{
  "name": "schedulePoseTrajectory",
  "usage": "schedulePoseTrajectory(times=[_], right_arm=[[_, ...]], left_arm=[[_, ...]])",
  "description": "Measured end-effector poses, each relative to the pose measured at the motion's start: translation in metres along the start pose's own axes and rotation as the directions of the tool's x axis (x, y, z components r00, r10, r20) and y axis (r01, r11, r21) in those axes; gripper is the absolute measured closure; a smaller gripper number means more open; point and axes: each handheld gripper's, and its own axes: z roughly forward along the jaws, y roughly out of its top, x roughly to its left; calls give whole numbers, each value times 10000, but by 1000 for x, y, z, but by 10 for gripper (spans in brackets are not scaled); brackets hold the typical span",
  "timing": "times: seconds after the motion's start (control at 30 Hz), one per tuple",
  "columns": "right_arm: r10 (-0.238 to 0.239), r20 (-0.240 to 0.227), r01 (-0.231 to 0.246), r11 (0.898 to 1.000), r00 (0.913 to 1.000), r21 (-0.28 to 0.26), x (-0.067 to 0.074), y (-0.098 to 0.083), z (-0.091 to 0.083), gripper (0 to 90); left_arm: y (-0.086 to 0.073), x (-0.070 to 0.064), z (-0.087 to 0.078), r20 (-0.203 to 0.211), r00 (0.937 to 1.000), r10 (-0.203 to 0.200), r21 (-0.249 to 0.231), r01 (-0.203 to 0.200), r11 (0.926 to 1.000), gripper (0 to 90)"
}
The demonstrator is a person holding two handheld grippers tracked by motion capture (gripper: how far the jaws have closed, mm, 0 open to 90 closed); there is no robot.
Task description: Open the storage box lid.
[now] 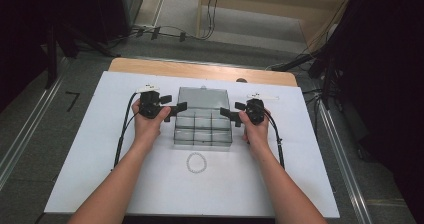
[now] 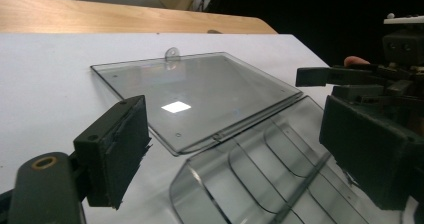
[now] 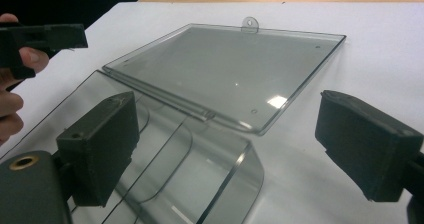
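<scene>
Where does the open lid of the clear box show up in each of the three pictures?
High view: the lid lies flat at centre, just beyond the box, between the two grippers.
Left gripper view: it lies across the middle, with the box's compartments at lower right.
Right gripper view: it takes up the upper centre, with the box at lower left.
Shared landmark: the small round tab on the lid's far edge.

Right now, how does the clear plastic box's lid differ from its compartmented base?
The flat clear plastic lid lies folded back on the white table sheet, on the far side of the hinge; the clear compartmented base sits nearer the person. The lid is one smooth panel with a small tab at its far edge; the base is split by dividers into small cells. Both are transparent, greyish, empty and joined at the hinge.
</scene>
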Motion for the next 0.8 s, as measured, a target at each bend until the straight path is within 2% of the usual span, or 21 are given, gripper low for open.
schedulePoseTrajectory(times=[0.13,0.4,0.47,0.53,0.8], right_arm=[[-264,146,263,9996,9995,71,6,-3,-8,84],[-535,-25,535,9983,9986,-219,15,-8,-27,76],[-690,-59,688,9973,9976,-254,18,-9,-30,75],[-839,-134,835,9962,9964,-267,22,-9,-33,27],[-1438,-245,1426,9888,9893,-431,37,-10,-44,7]], left_arm=[[-3,-6,-6,196,9997,115,-48,-114,9999,79],[-11,-14,-22,453,9984,347,-37,-345,9994,18],[-13,-16,-26,434,9982,410,-20,-410,9992,14],[-14,-18,-32,351,9978,562,4,-562,9984,14],[-21,-26,-48,254,9949,981,75,-983,9951,0]])
